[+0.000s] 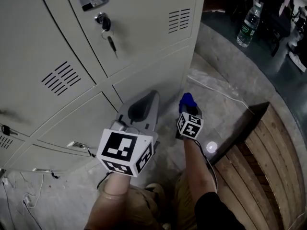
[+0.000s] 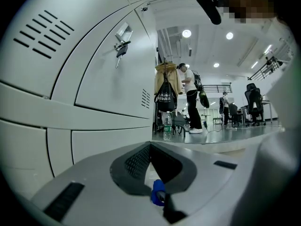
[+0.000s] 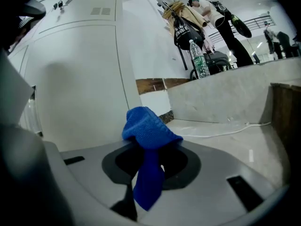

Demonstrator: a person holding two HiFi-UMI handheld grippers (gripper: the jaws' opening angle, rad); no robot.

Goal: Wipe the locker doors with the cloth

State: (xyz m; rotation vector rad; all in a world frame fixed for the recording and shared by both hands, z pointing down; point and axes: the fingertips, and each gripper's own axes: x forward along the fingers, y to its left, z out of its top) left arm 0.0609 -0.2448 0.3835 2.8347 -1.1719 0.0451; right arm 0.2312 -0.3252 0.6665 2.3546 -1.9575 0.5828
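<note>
Grey locker doors (image 1: 144,23) fill the left and top of the head view, one with a key (image 1: 111,42) hanging in its lock. A blue cloth (image 1: 187,101) is bunched at the tip of my right gripper (image 1: 188,109), which is shut on it, low and just right of the locker's corner. In the right gripper view the cloth (image 3: 149,131) drapes over the jaws of my right gripper (image 3: 150,149), with the locker side (image 3: 75,79) close at left. My left gripper (image 1: 153,96) is shut with nothing in it and points at the lower door. Its jaws meet in the left gripper view (image 2: 150,147).
A water bottle (image 1: 249,25) stands on the raised concrete ledge at the upper right. A white cable (image 1: 216,87) runs across the floor by the locker. Wooden slats (image 1: 259,166) lie at the lower right. People stand far off in the room (image 2: 190,98).
</note>
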